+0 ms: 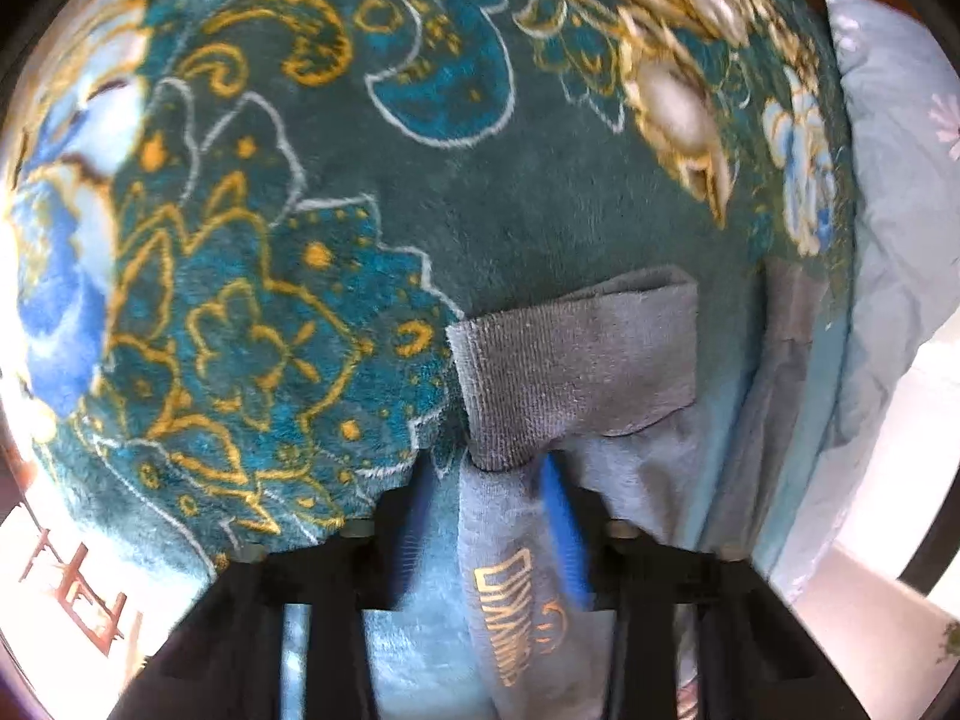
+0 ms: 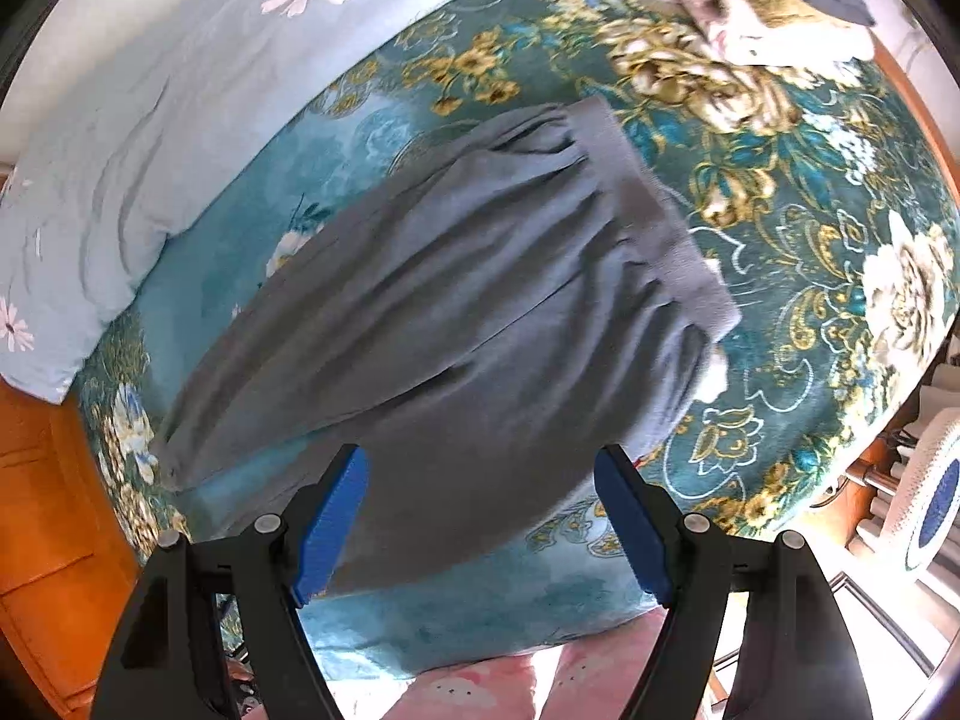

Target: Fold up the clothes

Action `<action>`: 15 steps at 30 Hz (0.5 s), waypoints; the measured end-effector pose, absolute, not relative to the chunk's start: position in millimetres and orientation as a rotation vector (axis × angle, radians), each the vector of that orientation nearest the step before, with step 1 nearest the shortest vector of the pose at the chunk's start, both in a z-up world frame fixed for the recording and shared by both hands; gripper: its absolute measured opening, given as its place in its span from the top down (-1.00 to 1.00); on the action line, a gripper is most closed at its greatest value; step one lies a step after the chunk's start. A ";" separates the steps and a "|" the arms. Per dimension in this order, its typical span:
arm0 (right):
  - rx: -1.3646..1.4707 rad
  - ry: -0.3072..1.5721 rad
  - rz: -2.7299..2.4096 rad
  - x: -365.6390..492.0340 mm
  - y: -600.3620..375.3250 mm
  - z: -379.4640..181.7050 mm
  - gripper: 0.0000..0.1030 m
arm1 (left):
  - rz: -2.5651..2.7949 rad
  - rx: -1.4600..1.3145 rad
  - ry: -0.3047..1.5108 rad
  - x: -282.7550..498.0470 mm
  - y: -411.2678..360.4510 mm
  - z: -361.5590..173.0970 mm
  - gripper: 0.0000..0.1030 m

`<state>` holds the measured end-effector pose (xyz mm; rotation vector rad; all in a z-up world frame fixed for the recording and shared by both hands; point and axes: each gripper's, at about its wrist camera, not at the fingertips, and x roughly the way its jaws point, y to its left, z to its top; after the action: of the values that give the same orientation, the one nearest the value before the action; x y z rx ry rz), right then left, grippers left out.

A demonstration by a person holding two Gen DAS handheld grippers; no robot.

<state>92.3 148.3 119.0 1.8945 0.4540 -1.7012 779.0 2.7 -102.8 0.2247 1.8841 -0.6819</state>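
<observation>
Left hand-held gripper point(image 1: 489, 534) clamped on grey garment point(image 2: 456, 300) hem, ready to fold; right hand-held gripper point(image 2: 480, 516) spread apart above, nothing held.

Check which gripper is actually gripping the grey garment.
The left gripper: shut on the grey garment. The right gripper is open above it.

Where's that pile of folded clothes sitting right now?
In the right wrist view, the pile of folded clothes sits at the top right, on the floral blanket, beyond the grey garment's ribbed band.
</observation>
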 end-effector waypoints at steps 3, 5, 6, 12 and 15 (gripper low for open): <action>1.897 0.427 -1.725 86.7 157.3 122.7 -0.53 | -0.630 0.244 1.873 777.8 -1.5 -102.1 0.80; 1.911 0.404 -1.738 82.5 164.8 121.0 -0.53 | -0.625 0.259 1.855 775.6 -6.0 -96.4 0.81; 1.918 0.391 -1.745 80.7 168.8 119.9 -0.53 | -0.628 0.268 1.848 773.7 -8.7 -93.5 0.81; 1.986 0.292 -1.788 49.3 200.8 103.1 -0.53 | -0.622 0.303 1.829 765.6 -21.1 -79.3 0.82; 2.058 0.226 -1.809 29.9 224.3 85.6 -0.53 | -0.596 0.307 1.828 761.7 -23.0 -72.2 0.82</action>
<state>29.9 224.3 85.6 2.0580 0.2256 -1.8090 761.7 -23.0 -72.2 0.3074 1.8280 -0.5957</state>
